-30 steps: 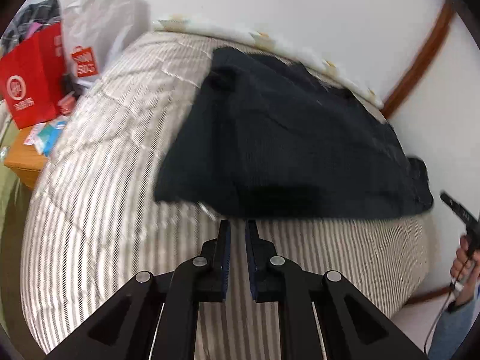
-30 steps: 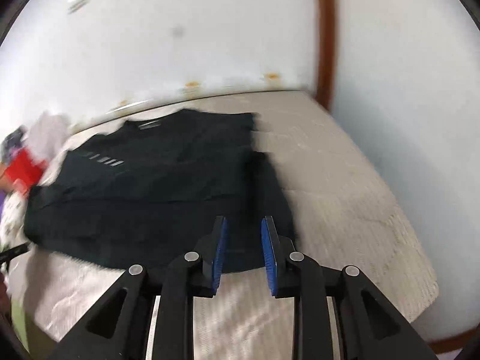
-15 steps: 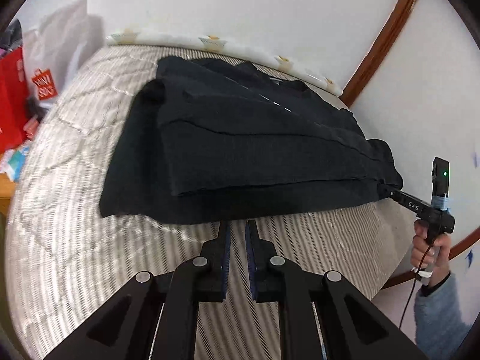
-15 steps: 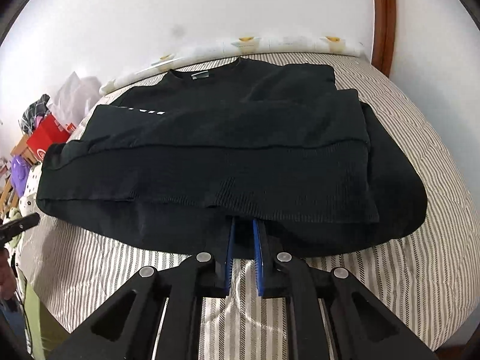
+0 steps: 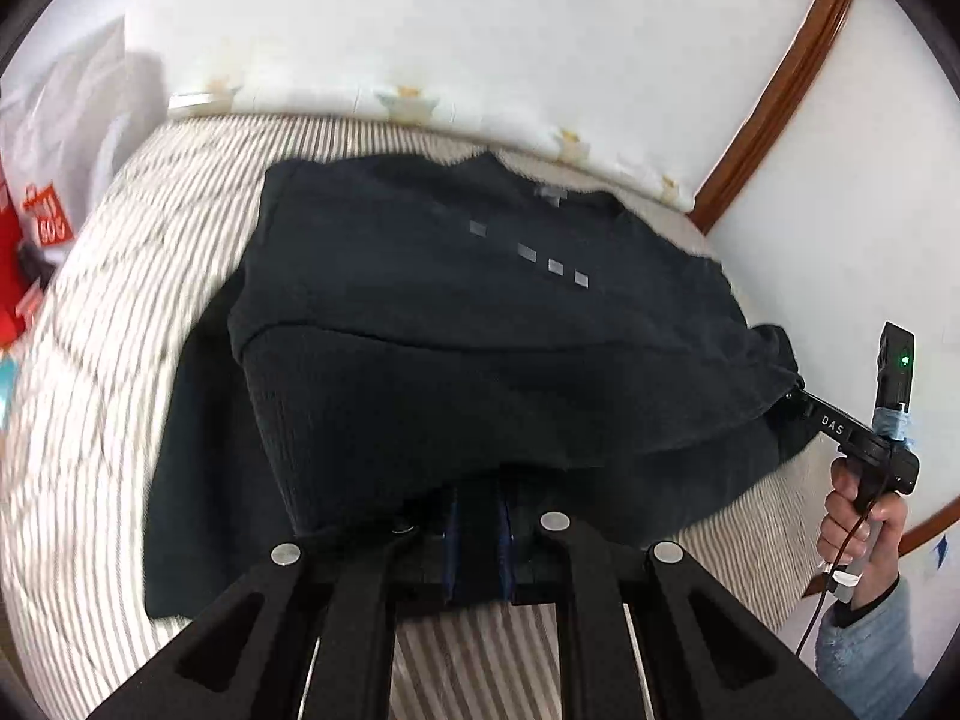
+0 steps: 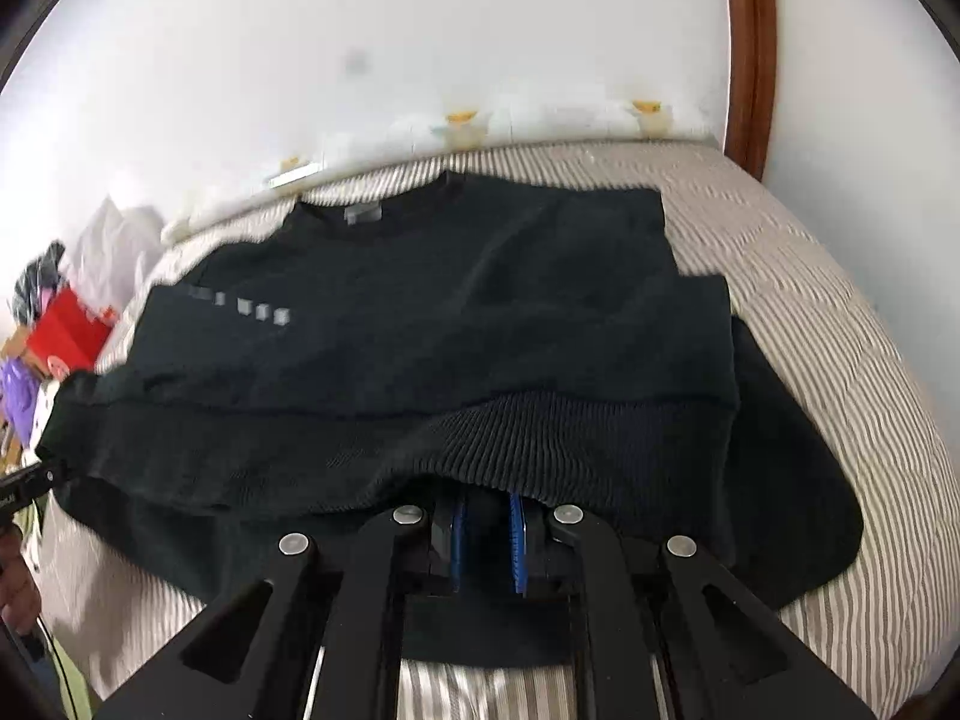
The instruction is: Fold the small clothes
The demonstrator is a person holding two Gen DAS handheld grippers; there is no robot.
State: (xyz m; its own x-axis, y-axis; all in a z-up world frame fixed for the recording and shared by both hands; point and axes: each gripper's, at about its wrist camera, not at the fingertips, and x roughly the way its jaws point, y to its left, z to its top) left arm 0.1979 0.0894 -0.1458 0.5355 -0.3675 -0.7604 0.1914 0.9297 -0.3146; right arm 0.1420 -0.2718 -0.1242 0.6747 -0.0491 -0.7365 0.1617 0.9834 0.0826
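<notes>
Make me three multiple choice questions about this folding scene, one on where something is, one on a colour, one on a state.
1. Where does the sweater lie?
A. on a striped bed
B. on a wooden floor
C. on a chair

2. What colour is the sweater?
A. red
B. black
C. white

3. What is the left gripper doing?
A. hanging open above the bed
B. pinching the sweater's ribbed hem
C. holding a red bag

Answers: 1 A, striped quilt shows all around it. 2 B, the knit is black. 3 B, hem fabric sits between its fingers.

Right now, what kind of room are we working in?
Most likely a bedroom: the black sweatshirt lies on a striped quilted mattress set against a white wall, with shopping bags piled beside it.
</notes>
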